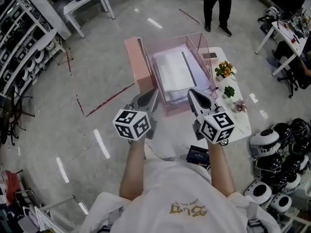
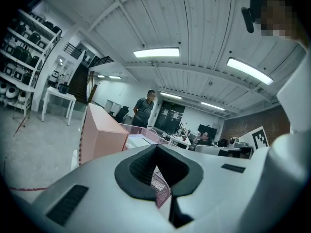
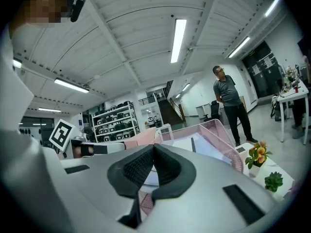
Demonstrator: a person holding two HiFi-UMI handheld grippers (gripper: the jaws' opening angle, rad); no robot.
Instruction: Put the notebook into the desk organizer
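Note:
The pink mesh desk organizer [image 1: 203, 47] stands on a white table [image 1: 240, 125]. A pale notebook [image 1: 175, 72] with a dark strap lies flat inside it. Both grippers hover just in front of the organizer's near wall and point at it. My left gripper [image 1: 154, 92] is shut with nothing between its jaws. The right gripper [image 1: 192, 92] is shut and empty as well. In the right gripper view, the notebook [image 3: 204, 147] shows past the shut right gripper [image 3: 153, 147] inside the organizer [image 3: 228, 149]. In the left gripper view, the shut left gripper [image 2: 155, 147] faces the organizer [image 2: 146, 134].
A pink box [image 1: 137, 62] stands against the organizer's left side. Small potted plants [image 1: 224, 70] sit along the table's right edge, and a dark device [image 1: 198, 155] lies at its near edge. A person [image 1: 217, 4] stands beyond the table. Helmets [image 1: 277, 154] are piled at right.

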